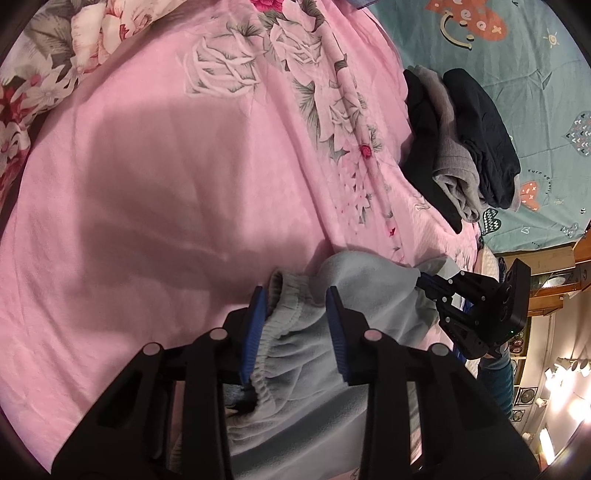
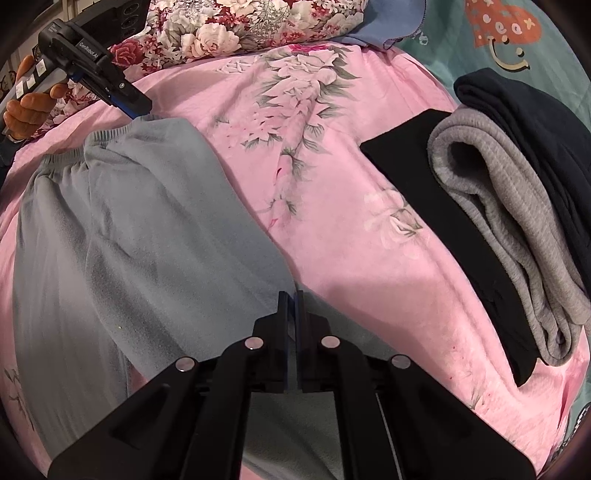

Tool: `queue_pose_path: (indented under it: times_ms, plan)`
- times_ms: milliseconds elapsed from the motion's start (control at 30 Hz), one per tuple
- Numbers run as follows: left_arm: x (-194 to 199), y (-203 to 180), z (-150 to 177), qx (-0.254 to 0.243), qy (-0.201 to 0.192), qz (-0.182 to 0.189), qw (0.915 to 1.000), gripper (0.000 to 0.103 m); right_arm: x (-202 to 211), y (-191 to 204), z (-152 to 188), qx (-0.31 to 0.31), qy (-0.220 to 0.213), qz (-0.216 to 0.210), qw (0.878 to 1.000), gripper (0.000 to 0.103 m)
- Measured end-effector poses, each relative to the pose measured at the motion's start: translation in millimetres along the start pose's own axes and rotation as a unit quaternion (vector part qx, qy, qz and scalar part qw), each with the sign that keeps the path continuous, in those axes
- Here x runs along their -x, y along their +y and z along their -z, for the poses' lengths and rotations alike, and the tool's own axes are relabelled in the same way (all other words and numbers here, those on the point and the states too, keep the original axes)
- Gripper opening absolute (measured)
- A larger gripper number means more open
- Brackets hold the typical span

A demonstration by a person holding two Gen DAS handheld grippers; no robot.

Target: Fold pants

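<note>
Light grey-blue fleece pants (image 2: pixel 140 229) lie on a pink floral blanket (image 2: pixel 325 206). In the left wrist view my left gripper (image 1: pixel 295 295) is open, its blue pads on either side of the elastic waistband (image 1: pixel 284 317), which bunches between them. My right gripper (image 2: pixel 291 295) is shut on the pants' fabric edge at the other end. The right gripper (image 1: pixel 436 284) also shows in the left wrist view, pinching the cloth. The left gripper (image 2: pixel 138 110) shows at the waistband in the right wrist view.
A stack of folded clothes lies to the right: a black piece (image 2: pixel 450 236), a grey knit piece (image 2: pixel 517 221) and a dark navy piece (image 2: pixel 546 122). A teal printed sheet (image 1: pixel 517 55) lies beyond it. A red floral pillow (image 2: pixel 229 29) lies at the back.
</note>
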State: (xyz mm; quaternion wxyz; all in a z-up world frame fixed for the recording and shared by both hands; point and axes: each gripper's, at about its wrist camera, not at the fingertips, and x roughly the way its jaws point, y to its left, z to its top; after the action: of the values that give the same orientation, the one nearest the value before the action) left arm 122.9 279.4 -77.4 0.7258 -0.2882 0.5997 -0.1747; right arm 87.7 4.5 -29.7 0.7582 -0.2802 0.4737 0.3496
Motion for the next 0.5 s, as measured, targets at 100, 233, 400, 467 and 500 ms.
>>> queue_pose_path:
  times_ms: [100, 233, 400, 467, 500]
  plan:
    - [-0.6, -2.7, 0.4, -0.006, -0.001, -0.014, 0.9999, 0.019, -1.0, -1.5, -0.4, -0.001, -0.001, 0.000, 1.000, 0.004]
    - [3.2, -4.1, 3.2, -0.017, -0.001, -0.021, 0.9996, 0.016, -1.0, -3.1, 0.0, -0.004, -0.001, 0.001, 1.000, 0.007]
    - [2.2, -5.1, 3.1, -0.017, 0.004, -0.014, 0.9998, 0.016, -1.9, -4.9, -0.1, -0.007, -0.002, 0.000, 1.000, 0.010]
    - [4.7, -5.9, 3.5, -0.017, 0.003, -0.015, 0.9997, 0.016, -2.1, -4.9, -0.2, -0.008, -0.002, 0.001, 1.000, 0.011]
    - [6.5, -5.3, 3.7, -0.016, 0.003, -0.018, 0.9997, 0.016, -1.9, -4.8, 0.1, -0.008, -0.001, 0.001, 1.000, 0.011]
